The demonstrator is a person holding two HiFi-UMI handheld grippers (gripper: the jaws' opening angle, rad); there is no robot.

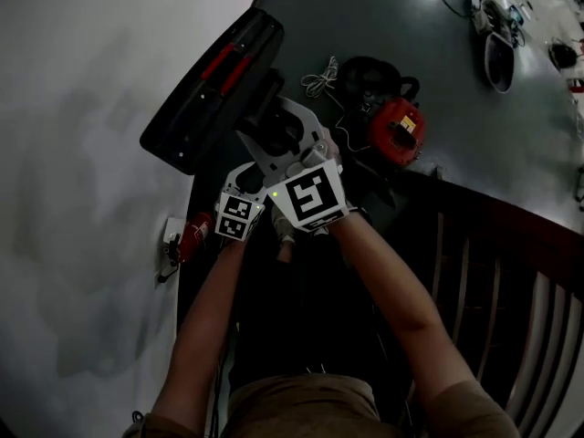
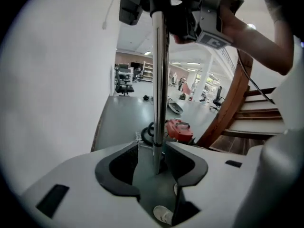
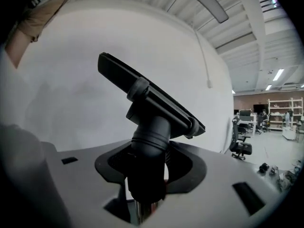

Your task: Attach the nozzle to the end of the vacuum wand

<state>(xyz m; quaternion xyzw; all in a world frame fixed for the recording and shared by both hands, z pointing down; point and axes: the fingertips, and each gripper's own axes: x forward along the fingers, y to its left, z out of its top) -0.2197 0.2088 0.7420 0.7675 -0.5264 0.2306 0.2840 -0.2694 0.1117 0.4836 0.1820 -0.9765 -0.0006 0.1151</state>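
The black floor nozzle (image 1: 214,85) with red strips is held up in front of the white wall. Its round neck (image 3: 149,141) sits between the jaws of my right gripper (image 3: 145,175), which is shut on it; a bit of chrome tube shows just below. The chrome wand (image 2: 159,80) runs straight down from the nozzle (image 2: 130,4) and the right gripper (image 2: 209,13) above. Its lower part stands between the jaws of my left gripper (image 2: 154,170). Floor shows between the left pad and the tube, so the jaws are open around it. In the head view both grippers (image 1: 269,140) (image 1: 255,173) are close together.
The red vacuum body (image 1: 397,126) with its black hose (image 1: 365,76) and a white cable (image 1: 319,78) lies on the grey floor ahead. A wooden staircase with a banister (image 1: 474,272) rises at the right. The white wall (image 1: 82,153) fills the left, with a small red item (image 1: 192,235) at its foot.
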